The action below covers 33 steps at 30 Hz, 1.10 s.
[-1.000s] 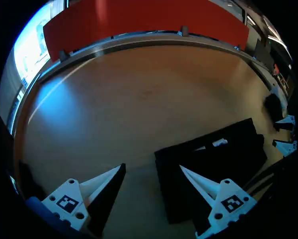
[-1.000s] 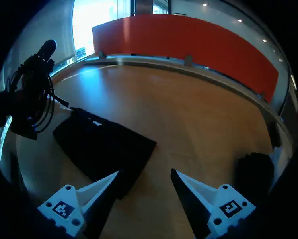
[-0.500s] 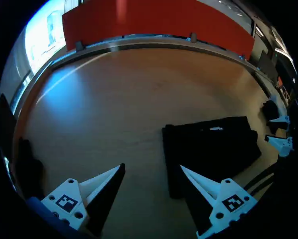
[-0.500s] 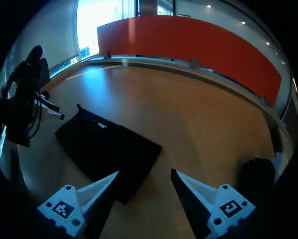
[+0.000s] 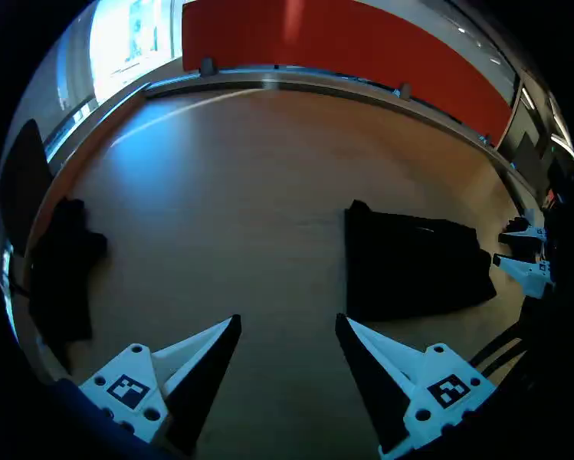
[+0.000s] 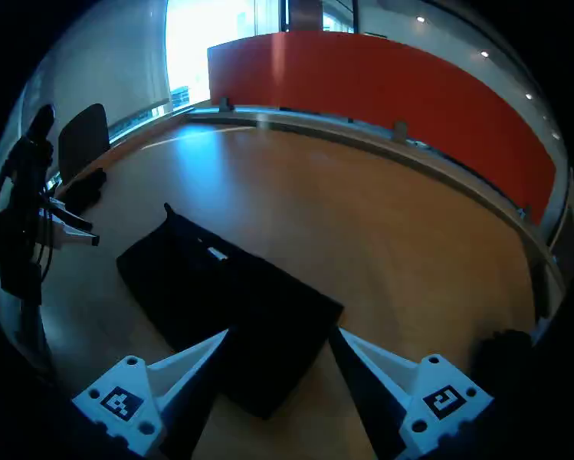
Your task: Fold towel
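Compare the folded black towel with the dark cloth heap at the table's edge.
The towel lies flat in a neat rectangle with straight edges; the cloth heap is crumpled and irregular. The towel sits midway across the table; the cloth heap lies by its edge. The towel shows a white tag; the cloth heap none. Both are dark and rest on the wooden table.

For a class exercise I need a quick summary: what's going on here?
A person holds a gripper in each hand over a wooden table. A black towel lies flat on it, apparently folded. The left gripper is open over bare wood beside the towel. The right gripper is open above the towel's near end. Neither grips it.
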Each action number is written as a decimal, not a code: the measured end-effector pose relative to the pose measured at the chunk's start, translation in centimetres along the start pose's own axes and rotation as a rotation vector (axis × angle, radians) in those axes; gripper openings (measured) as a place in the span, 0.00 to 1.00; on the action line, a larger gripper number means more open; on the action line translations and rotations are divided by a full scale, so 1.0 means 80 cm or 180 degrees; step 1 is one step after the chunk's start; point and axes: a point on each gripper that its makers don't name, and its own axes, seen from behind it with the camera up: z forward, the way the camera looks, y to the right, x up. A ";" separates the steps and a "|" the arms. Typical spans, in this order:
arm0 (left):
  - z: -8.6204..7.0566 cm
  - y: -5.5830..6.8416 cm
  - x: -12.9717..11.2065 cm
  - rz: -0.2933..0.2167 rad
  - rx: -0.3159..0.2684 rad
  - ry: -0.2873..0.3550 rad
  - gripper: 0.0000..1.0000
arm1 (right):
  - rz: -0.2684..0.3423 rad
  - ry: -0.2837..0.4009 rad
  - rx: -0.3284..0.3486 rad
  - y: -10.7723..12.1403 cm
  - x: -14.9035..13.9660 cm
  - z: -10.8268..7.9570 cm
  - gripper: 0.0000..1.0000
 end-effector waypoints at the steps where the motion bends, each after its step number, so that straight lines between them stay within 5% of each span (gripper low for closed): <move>1: -0.003 -0.003 -0.003 -0.0027 0.0015 0.0005 0.91 | -0.0019 -0.0003 0.0015 -0.003 0.001 0.003 0.91; 21: -0.044 -0.053 -0.056 -0.0407 0.0249 0.0035 0.91 | -0.0364 -0.0009 0.0323 -0.076 0.034 0.076 0.91; 33: -0.041 -0.053 -0.055 -0.0370 0.0233 0.0025 0.91 | -0.0421 -0.0048 0.0310 -0.073 0.035 0.088 0.91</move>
